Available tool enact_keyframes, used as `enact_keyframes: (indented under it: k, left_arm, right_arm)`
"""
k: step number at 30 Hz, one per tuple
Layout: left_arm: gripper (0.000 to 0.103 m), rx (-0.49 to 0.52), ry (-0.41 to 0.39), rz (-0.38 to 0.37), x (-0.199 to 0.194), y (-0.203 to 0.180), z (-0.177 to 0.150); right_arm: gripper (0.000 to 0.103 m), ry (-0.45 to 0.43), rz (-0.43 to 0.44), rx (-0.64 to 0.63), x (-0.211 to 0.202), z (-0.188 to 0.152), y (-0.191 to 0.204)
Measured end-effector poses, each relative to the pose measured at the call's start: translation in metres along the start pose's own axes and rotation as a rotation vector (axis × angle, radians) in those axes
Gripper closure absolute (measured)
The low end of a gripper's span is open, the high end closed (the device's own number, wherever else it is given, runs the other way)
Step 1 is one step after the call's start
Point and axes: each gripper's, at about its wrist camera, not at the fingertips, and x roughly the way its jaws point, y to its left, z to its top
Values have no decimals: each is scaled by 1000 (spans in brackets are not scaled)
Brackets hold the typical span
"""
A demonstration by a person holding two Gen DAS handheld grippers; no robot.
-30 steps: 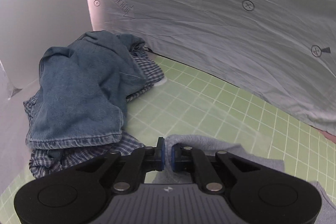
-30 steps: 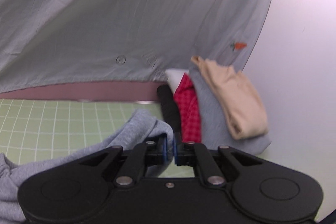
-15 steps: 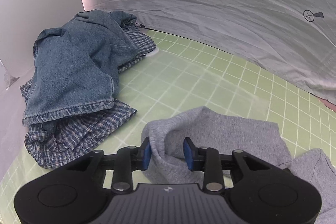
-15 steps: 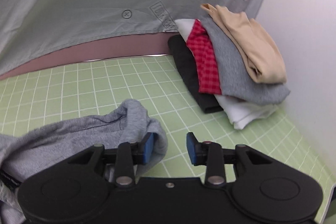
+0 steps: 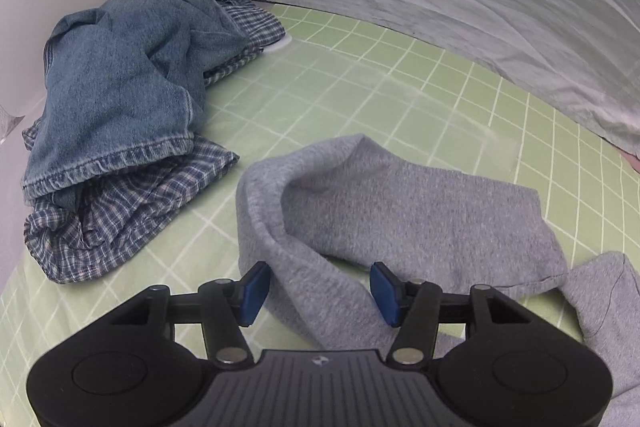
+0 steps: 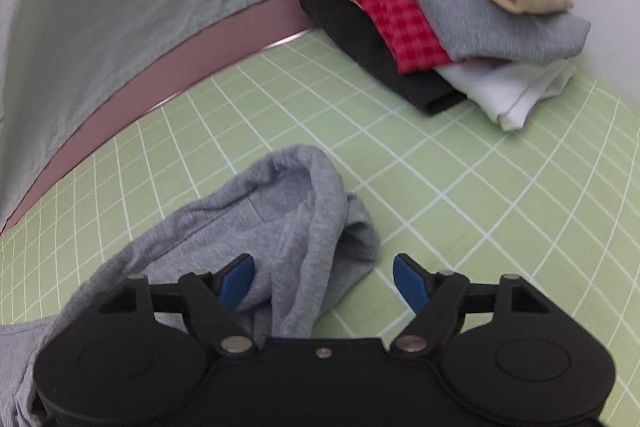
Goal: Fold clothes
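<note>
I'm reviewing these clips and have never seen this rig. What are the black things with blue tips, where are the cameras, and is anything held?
Each black device is a hand-held gripper with its own camera looking along its two blue-padded fingers. In the left view, the left gripper is open, a fold of the grey garment lying loose between its fingers; jeans lie on a checked shirt. In the right view, the right gripper is open too, over the same garment's other end. A folded stack sits on the green grid mat. Nothing is held.
</note>
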Motion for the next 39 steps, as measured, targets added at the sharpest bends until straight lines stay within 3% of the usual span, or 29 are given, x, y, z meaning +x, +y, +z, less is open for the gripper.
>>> enact_keyframes:
  k: [1, 2, 3, 10, 13, 17, 18, 20, 22, 24, 28, 33, 39]
  left_arm:
    - [76, -6, 4, -3, 2, 3, -1]
    - [89, -12, 9, -8, 4, 6, -2]
    - [95, -19, 14, -12, 5, 8, -3]
    - [97, -53, -42, 4, -7, 28, 0]
    - [97, -83, -91, 54, -19, 43, 6]
    - [97, -132, -123, 150, -27, 71, 10]
    - [97, -141, -116, 171, -26, 78, 9]
    - [97, -157, -92, 202, -20, 88, 3]
    - [97, -181, -54, 219, -15, 100, -4]
    - [96, -192, -23, 211, -11, 105, -13]
    - [93, -137, -15, 217, -11, 97, -28]
    - [90, -104, 6, 196, -8, 86, -30]
    - [89, -86, 13, 196, -7, 80, -31]
  right_arm:
    - [47, 1, 15, -1, 1, 1, 1]
    - [71, 3, 29, -2, 2, 3, 2]
    - [90, 0, 42, -14, 2, 6, 5]
    - [93, -197, 140, -159, -22, 60, 53]
    - [94, -277, 283, -181, -43, 88, 84]
    - [94, -362, 522, -265, -71, 95, 130]
    - [93, -354, 605, -284, -75, 95, 141]
    - [91, -300, 686, -337, -71, 88, 159]
    - [81, -259, 573, -441, -59, 72, 176]
    - [78, -219, 451, -491, -45, 57, 175]
    - [69, -92, 298, -446, -22, 29, 144]
    - [62, 69, 319, -404, -2, -5, 111]
    - [52, 133, 368, -452, 6, -31, 125]
